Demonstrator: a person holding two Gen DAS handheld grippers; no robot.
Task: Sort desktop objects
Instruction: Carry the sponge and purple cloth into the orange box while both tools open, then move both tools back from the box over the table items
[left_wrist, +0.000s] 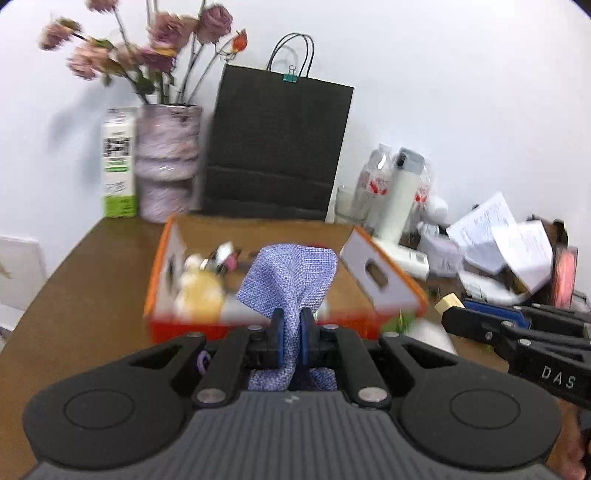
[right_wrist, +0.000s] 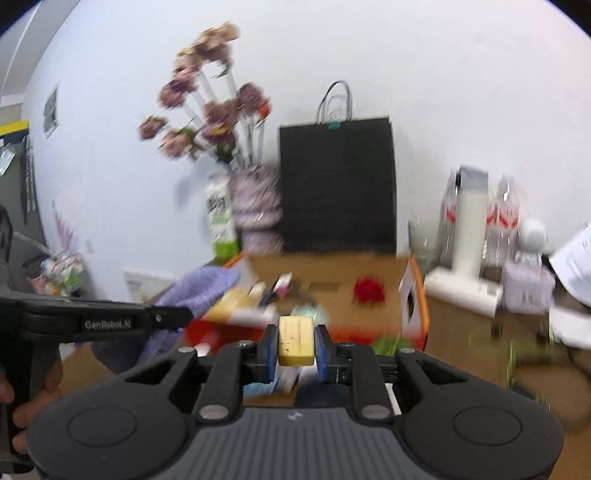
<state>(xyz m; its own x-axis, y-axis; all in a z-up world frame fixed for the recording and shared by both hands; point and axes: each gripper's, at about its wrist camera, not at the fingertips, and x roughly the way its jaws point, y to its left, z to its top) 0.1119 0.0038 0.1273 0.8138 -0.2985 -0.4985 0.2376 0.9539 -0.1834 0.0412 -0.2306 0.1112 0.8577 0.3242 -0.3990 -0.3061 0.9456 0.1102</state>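
Observation:
My left gripper (left_wrist: 291, 334) is shut on a lilac woven cloth (left_wrist: 291, 277), held up just in front of an orange cardboard box (left_wrist: 388, 280). The box holds several small items, among them a pale yellow soft lump (left_wrist: 199, 291). My right gripper (right_wrist: 295, 345) is shut on a pale yellow block (right_wrist: 295, 339), held near the box's front edge (right_wrist: 347, 334). In the left wrist view the right gripper (left_wrist: 448, 308) comes in from the right with the block (left_wrist: 447, 301) at its tip. In the right wrist view the left gripper (right_wrist: 184, 314) and the cloth (right_wrist: 195, 290) show at left.
On the brown table (left_wrist: 74, 295) behind the box stand a black paper bag (left_wrist: 277, 147), a vase of dried roses (left_wrist: 166, 162) and a green and white carton (left_wrist: 118, 162). Bottles, a white bottle (left_wrist: 400, 195) and loose papers (left_wrist: 498, 236) clutter the right side.

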